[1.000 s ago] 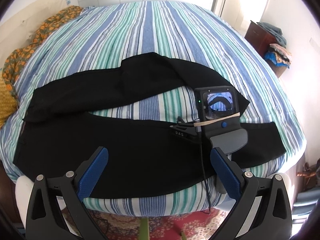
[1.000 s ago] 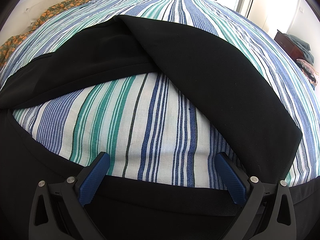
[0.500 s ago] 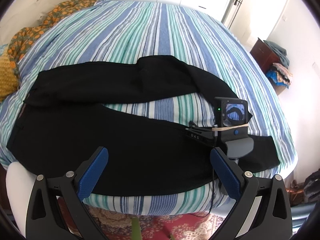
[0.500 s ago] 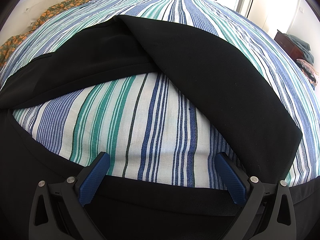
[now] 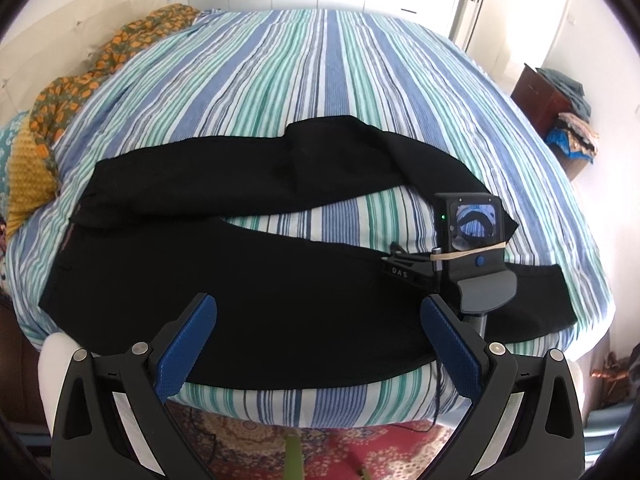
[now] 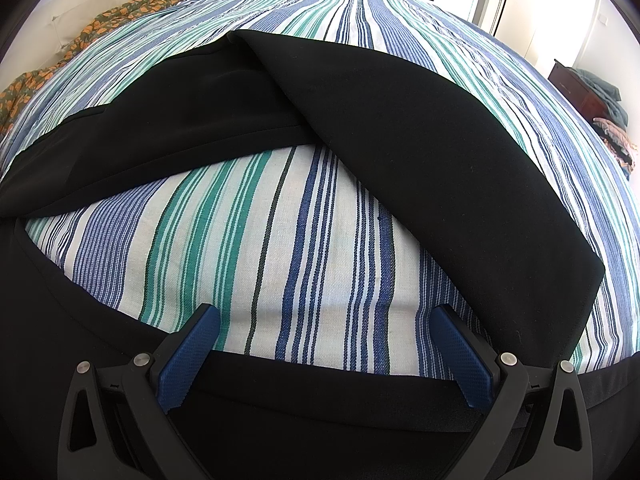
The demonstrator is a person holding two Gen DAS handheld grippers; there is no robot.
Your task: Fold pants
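Black pants [image 5: 248, 280] lie spread on the striped bed, waist at the left, legs running right. The far leg [image 5: 360, 152] bends and crosses back toward the near leg. My left gripper [image 5: 320, 328] is open and empty, held above the bed's front edge over the near leg. My right gripper [image 6: 326, 340] is open and rests low on the near leg's upper edge [image 6: 320, 384], its fingers apart over the striped sheet. Its body with the small screen shows in the left wrist view [image 5: 474, 236]. In the right wrist view the far leg [image 6: 420, 128] lies ahead.
The striped bedspread [image 5: 340, 64] covers the bed. An orange patterned cloth [image 5: 92, 76] lies at the far left by the headboard. A brown cabinet with piled clothes [image 5: 560, 112] stands at the right. A red patterned rug [image 5: 360, 452] lies below the front edge.
My left gripper has pulled back and risen, so more of the bed and pants shows. My right gripper has stayed still on the near leg.
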